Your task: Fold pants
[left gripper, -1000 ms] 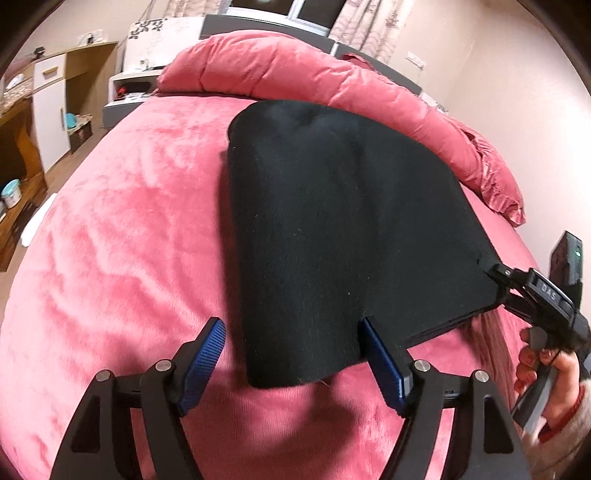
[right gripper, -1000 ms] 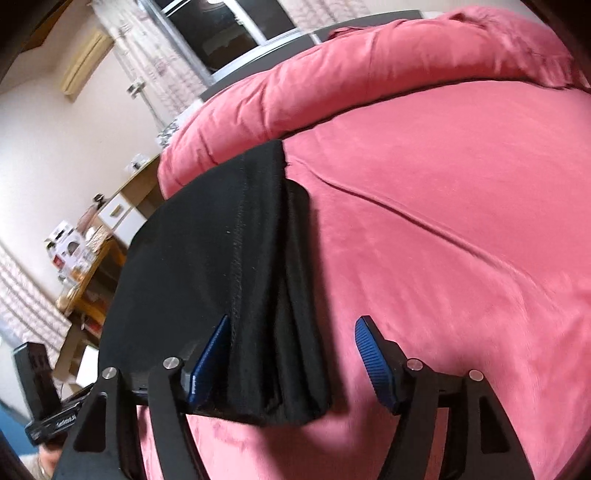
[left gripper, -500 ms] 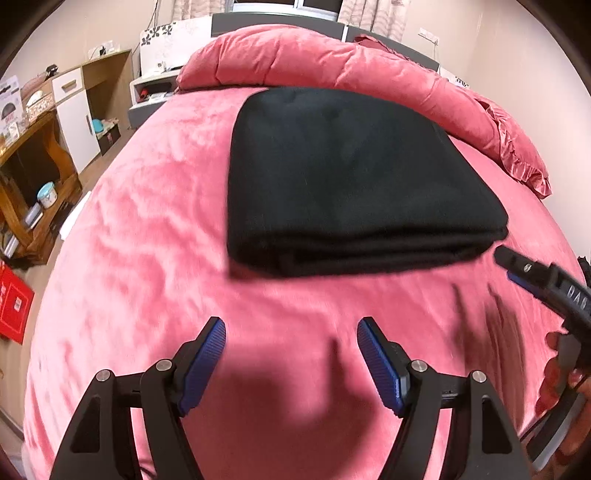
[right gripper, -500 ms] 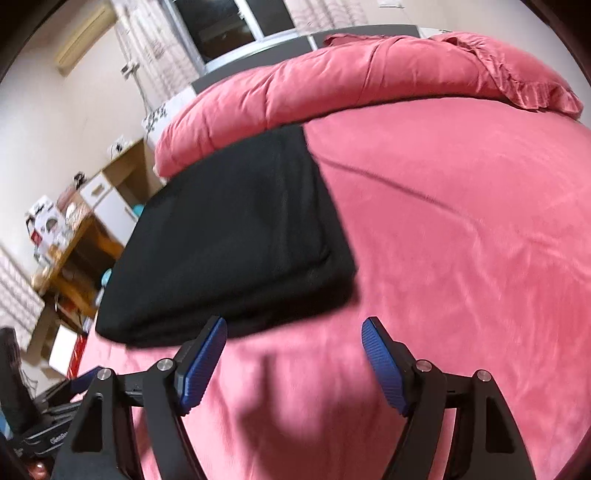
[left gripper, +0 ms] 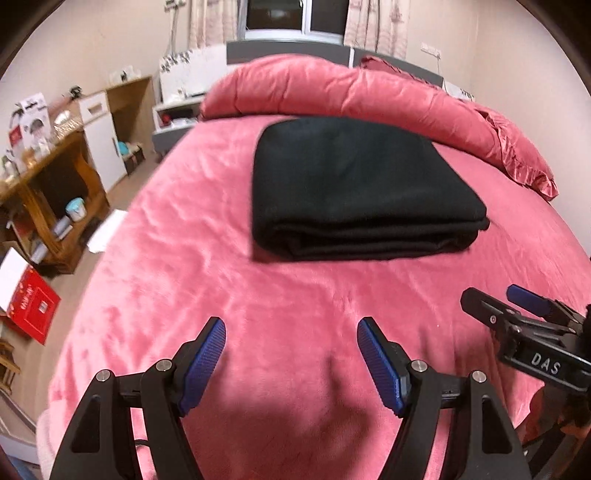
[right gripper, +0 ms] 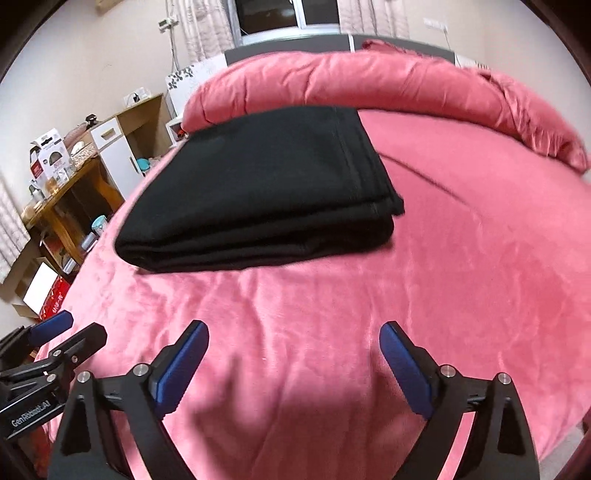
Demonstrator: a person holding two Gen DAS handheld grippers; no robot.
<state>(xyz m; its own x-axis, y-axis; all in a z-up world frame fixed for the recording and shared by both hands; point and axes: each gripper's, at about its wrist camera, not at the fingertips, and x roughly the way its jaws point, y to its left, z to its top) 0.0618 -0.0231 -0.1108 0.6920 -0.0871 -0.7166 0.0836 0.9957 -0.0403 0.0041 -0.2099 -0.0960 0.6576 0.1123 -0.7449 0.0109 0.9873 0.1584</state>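
**Pants folded, both grippers off the cloth**

Closest to me, my left gripper stands with its jaws spread wide and nothing between them but bare pink bedspread. My right gripper is the same: its jaws have just been opening further, and only bedspread shows in the gap. Each gripper also turns up at the edge of the other's view, low and off to the side, above the cover and gripping nothing that I can see.

Ahead of both sets of jaws, well apart from the fingertips, lie the black pants. They sit as a flat, compact rectangle with several layers stacked at the near edge, which faces my jaws. In the right wrist view the pants lie ahead and to the left of the jaws, with a stitched hem running along the right side of the stack. The edges look fairly even and I see no leg or waistband trailing out, though the far edge is hidden from me.

Beyond the pants a rolled pink duvet runs across the head of the bed, then the grey headboard and the window.

I judge the folding done, or very nearly. What may be left is a light tidy of the near edge, if anything.
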